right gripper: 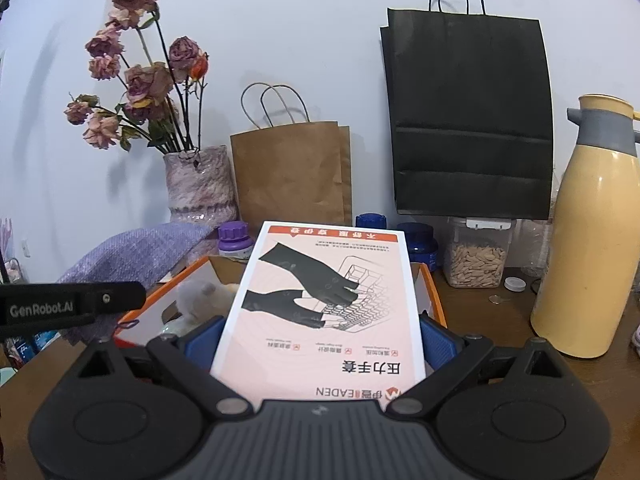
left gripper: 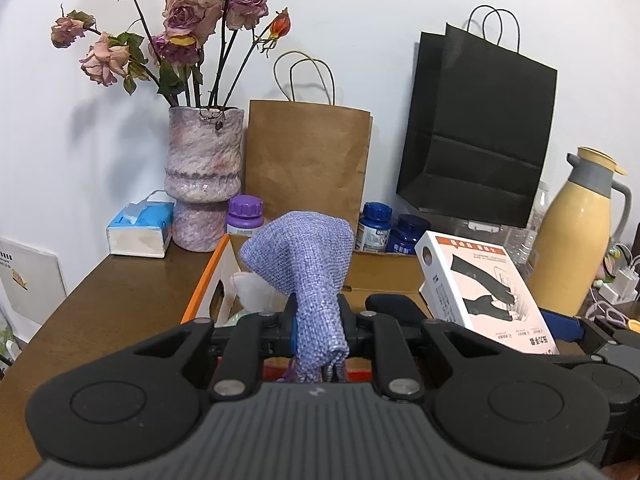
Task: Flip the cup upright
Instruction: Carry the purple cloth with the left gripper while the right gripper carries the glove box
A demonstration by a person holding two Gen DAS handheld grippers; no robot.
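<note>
Left tool (left gripper: 318, 330) clamped on purple pouch (left gripper: 304, 264); right tool (right gripper: 320, 340) gripping glove box (right gripper: 324, 304). Orange-rimmed carton (right gripper: 434, 300) below: white plush (right gripper: 200, 300) inside. Clear jar (right gripper: 476, 258): seeds.

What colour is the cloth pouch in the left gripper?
Lilac-blue woven pouch, clearest in the left wrist view.

Dried roses in a vase (left gripper: 204, 176) beside a brown paper bag (left gripper: 306, 164).

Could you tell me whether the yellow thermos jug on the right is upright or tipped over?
Upright: the yellow thermos jug stands on its base on the wooden table, grey lid on top.
</note>
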